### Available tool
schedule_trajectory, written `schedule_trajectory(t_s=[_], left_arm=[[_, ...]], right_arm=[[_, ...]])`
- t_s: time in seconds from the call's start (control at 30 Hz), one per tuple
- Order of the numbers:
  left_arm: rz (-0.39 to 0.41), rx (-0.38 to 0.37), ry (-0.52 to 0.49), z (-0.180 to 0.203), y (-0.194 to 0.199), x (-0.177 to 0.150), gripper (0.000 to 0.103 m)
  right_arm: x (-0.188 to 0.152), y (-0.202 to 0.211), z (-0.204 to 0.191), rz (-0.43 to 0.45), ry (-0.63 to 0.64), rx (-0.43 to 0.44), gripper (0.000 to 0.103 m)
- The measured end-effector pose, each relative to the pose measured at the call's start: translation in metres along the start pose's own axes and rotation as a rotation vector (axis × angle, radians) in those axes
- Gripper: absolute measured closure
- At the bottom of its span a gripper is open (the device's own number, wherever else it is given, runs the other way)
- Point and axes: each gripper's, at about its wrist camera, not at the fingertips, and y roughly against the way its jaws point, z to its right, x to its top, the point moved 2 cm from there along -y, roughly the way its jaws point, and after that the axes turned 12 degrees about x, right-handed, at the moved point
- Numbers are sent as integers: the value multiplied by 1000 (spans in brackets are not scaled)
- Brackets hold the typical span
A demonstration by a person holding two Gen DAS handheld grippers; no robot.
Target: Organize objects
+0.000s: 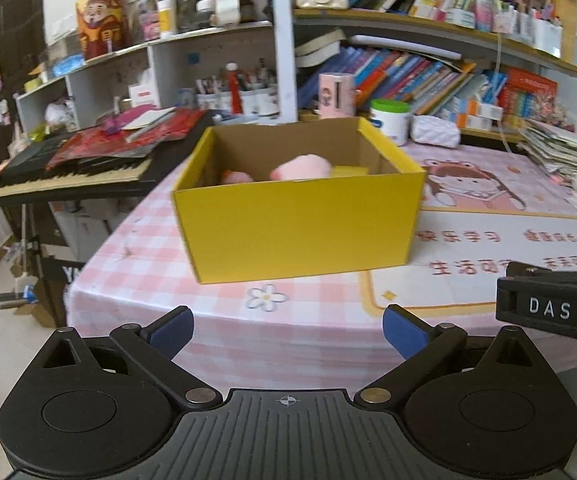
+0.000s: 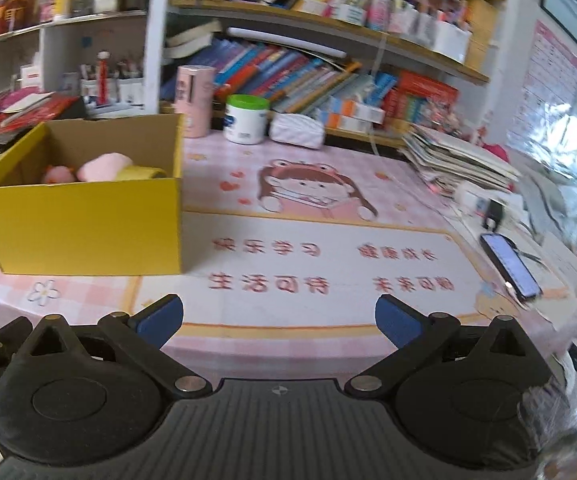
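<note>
Left wrist view: the left gripper (image 1: 288, 330) hangs with its blue pads spread wide and nothing between them, over the near edge of the counter (image 1: 320, 320). Straight ahead of it stands the yellow box (image 1: 296, 228), open at the top, with a pink plush (image 1: 302, 167) lying inside. Part of the right gripper (image 1: 548, 304) shows at its right, just beside it. Beyond the box to the left sits a keyboard (image 1: 64, 176).

In the right wrist view the right gripper (image 2: 278, 318) is likewise wide apart and empty. The box (image 2: 84, 228) is ahead and to its left, holding the plush (image 2: 102, 166) and a yellow roll (image 2: 140, 173). A phone (image 2: 510, 260) lies on the counter (image 2: 288, 320) ahead to the right. A white jar (image 2: 246, 120) stands far ahead.
</note>
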Motion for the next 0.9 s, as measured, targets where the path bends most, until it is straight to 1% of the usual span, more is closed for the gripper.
schedule_trajectory(t_s=[0.1,0.23,0.6,0.77,0.9], left_arm=[[-12,-27,3,11,2,1,1],[-23,-39,0,29,5,2,1],[-1,-19,-100,83,15,7,1],[20,23,-134,96,19,8,1],[17,38,-146,103,21,8,1]], right_arm=[[-4,4,14,-10,-21,-24,0],[-8,10,33,-14,-47,-47,0],[-12,13,78,-33,-123,-104,0],[-12,12,89,-39,-142,-99,0],[-12,12,93,-45,-150,-85,0]])
